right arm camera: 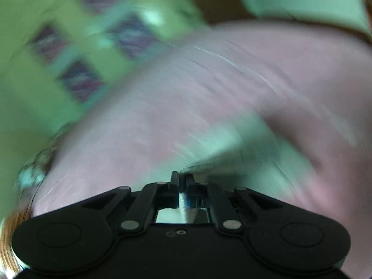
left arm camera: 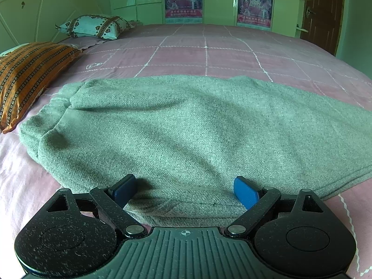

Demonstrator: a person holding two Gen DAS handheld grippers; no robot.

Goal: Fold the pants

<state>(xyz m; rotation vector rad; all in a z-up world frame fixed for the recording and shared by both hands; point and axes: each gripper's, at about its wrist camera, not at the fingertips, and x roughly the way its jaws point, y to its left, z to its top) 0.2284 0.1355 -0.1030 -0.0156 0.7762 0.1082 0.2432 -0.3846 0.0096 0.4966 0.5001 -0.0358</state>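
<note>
Grey-green knit pants [left arm camera: 176,130] lie folded lengthwise on the pink bedspread, waistband at the left near the orange pillow. My left gripper [left arm camera: 184,189] is open, its blue pads [left arm camera: 245,191] either side of the pants' near edge, which bulges between them. The right wrist view is heavily motion-blurred. My right gripper [right arm camera: 182,177] is shut on a thin edge of the grey-green pants fabric [right arm camera: 232,155], which stretches away to the right above the pink bed.
The pink checked bedspread [left arm camera: 209,53] spreads beyond the pants. An orange striped pillow [left arm camera: 30,74] and a patterned white pillow [left arm camera: 95,26] lie at the left by the headboard. Wardrobe doors with posters [left arm camera: 183,0] and a brown door [left arm camera: 323,11] stand behind.
</note>
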